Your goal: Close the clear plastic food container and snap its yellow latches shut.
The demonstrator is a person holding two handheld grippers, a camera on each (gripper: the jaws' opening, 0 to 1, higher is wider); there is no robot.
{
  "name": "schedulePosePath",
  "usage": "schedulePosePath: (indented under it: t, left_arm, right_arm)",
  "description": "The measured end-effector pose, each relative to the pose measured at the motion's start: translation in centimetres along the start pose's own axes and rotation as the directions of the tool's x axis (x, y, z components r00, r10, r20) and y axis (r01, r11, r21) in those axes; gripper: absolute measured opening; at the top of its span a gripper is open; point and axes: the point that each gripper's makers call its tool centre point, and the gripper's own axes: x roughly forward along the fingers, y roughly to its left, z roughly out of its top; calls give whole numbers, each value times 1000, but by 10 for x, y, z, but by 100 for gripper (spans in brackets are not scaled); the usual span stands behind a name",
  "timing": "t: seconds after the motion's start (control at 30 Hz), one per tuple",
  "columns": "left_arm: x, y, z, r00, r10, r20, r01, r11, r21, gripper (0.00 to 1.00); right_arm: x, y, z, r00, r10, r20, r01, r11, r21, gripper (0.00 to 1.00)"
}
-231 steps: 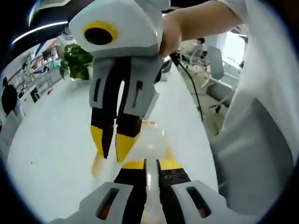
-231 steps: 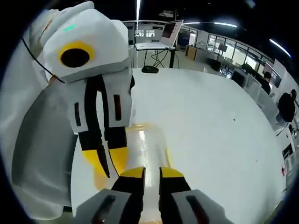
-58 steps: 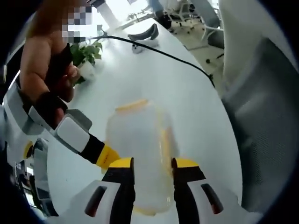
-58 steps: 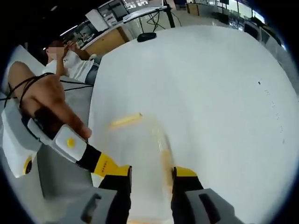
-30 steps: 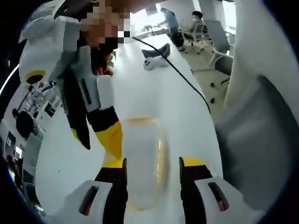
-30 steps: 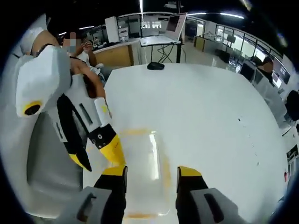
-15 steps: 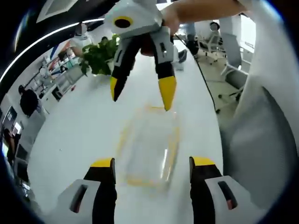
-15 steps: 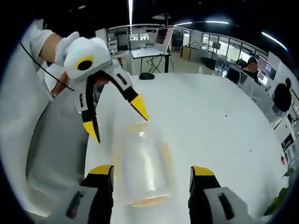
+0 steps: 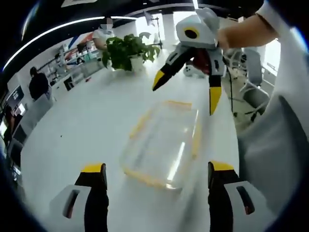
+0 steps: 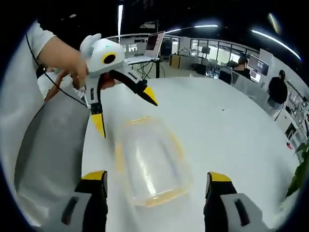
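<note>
Bright, even office light; strong fisheye bend and some motion blur.

In the left gripper view, ceiling strips [image 9: 72,26] arc from 10 to 12 o'clock and daylight burns out a window [image 9: 273,53] at 2 o'clock. In the right gripper view, lamps [image 10: 203,26] streak along 12 to 2 o'clock. The white tabletop [image 9: 82,125] is nearly blown out, with faint shadows. Glare runs in a white streak down the container [image 9: 166,142], which is soft and smeared in both views. Straight lines bow towards the edges, and far figures are blurred.
</note>
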Motion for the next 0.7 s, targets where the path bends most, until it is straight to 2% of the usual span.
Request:
schedulePosePath:
  t: [0.07, 0.17, 0.23, 0.27, 0.33, 0.37, 0.53, 0.6, 0.7]
  left_arm:
    - [4, 0, 1, 1000, -9, 16, 9, 1000, -14, 91]
    - [10, 2, -2, 1000, -6, 17, 6, 1000, -25, 90]
    - [12, 4, -1, 999, -7, 34, 8, 1000, -9, 80]
    - [15, 4, -2, 999, -13, 33, 14, 1000, -17, 78]
    - [18, 6, -7, 1000, -4, 20, 4, 999, -36, 85]
    - [19, 6, -7, 1000, -4, 21, 5, 999, -39, 85]
    - [20, 7, -10, 1000, -10, 25, 11, 998, -62, 77]
    - [20, 4, -7, 999, -24, 45, 28, 996, -82, 72]
    - [22, 5, -6, 999, -22, 48, 26, 997, -72, 72]
  right_arm:
    - [3, 1, -3, 1000, 6, 4, -6, 1000, 11, 81]
    - [7, 2, -8, 1000, 10, 3, -10, 1000, 28, 81]
    - [9, 4, -12, 1000, 17, -2, -17, 999, 28, 81]
    - [9, 4, -13, 1000, 18, -3, -18, 1000, 24, 80]
    - [11, 2, -15, 1000, 12, -8, -12, 1000, 22, 81]
    - [12, 1, -16, 1000, 11, -12, -11, 1000, 22, 80]
    - [17, 3, -17, 1000, 20, -19, -20, 1000, 14, 76]
    - [18, 1, -15, 1000, 10, -11, -9, 1000, 11, 73]
    - [18, -1, -14, 1000, 5, -1, -5, 1000, 20, 69]
